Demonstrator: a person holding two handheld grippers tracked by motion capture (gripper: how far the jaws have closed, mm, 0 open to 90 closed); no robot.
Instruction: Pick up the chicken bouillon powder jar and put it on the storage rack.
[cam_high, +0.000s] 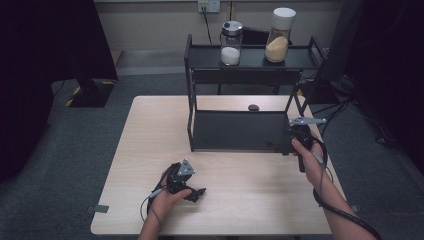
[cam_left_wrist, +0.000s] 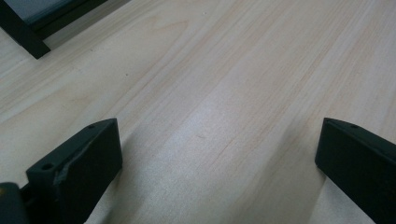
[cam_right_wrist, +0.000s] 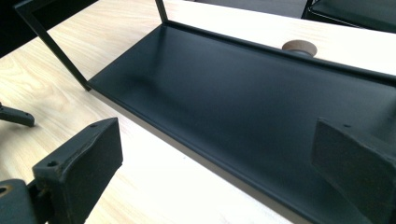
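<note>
1. Right gripper (cam_high: 296, 134): jaws spread wide and empty, held at the front right corner of the rack's lower shelf (cam_right_wrist: 243, 116). Judged step: approach to the two-tier black rack (cam_high: 240, 75). Advice: keep the jaws spread and clear of the front lip and the right post while going in.
2. Left gripper (cam_high: 192, 190): jaws spread, empty, low over the bare wooden table (cam_left_wrist: 224, 84), near its front edge, well apart from the rack.
3. Rack: stands at the far middle of the table; lower shelf bare, top shelf bears two jars.
4. Jar with white lid (cam_high: 280, 36): yellowish filling, right on the top shelf. Likely goal; a grip on the body below the lid seems safest.
5. Jar with metal lid (cam_high: 231, 43): white filling, just left of it, apart.
6. Round brown object (cam_right_wrist: 299, 48): on the table behind the rack; a dark spot in the high view.
7. View notes: high view gives both jars and both hands; right gripper view gives the lower shelf's sheen and lip; left gripper view gives a rack foot (cam_left_wrist: 23, 35) at its top left.
</note>
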